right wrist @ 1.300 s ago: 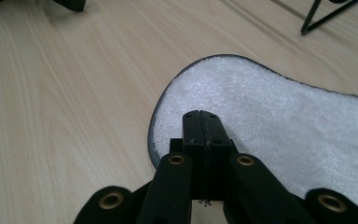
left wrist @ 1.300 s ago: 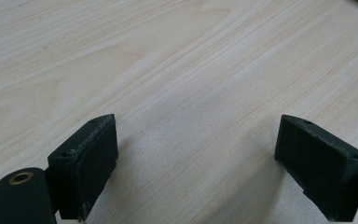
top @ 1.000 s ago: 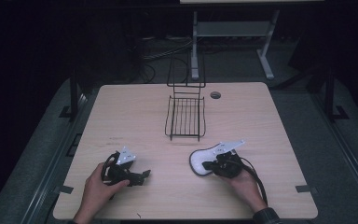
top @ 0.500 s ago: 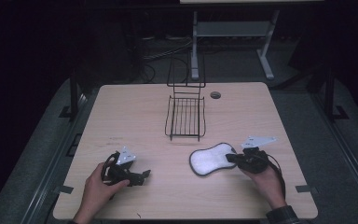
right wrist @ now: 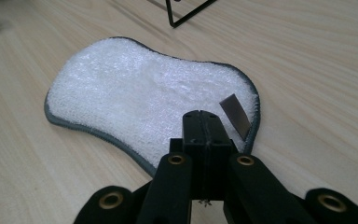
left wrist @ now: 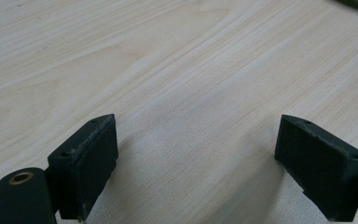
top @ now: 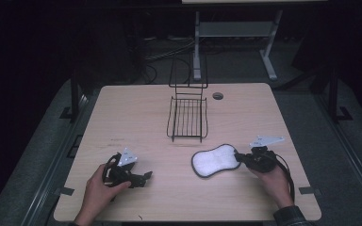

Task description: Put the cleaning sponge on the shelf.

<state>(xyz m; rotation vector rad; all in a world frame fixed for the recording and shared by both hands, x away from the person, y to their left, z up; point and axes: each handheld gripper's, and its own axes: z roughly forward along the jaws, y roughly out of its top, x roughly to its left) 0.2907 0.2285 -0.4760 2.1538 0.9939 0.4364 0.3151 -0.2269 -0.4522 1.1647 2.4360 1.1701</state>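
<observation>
Shows right claw (top: 238, 155), shut, drawn rightward off the pad (top: 214, 161) to its right edge, pad lying flat on tabletop (top: 122, 117) near the basket (top: 187, 117), left claw (top: 146, 176) open, empty; suggests an edge pinch comes next.

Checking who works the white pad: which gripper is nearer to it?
Right. The right gripper is at the white pad's right end, jaws shut on its edge. The left gripper rests open on the table, well to the pad's left.
</observation>
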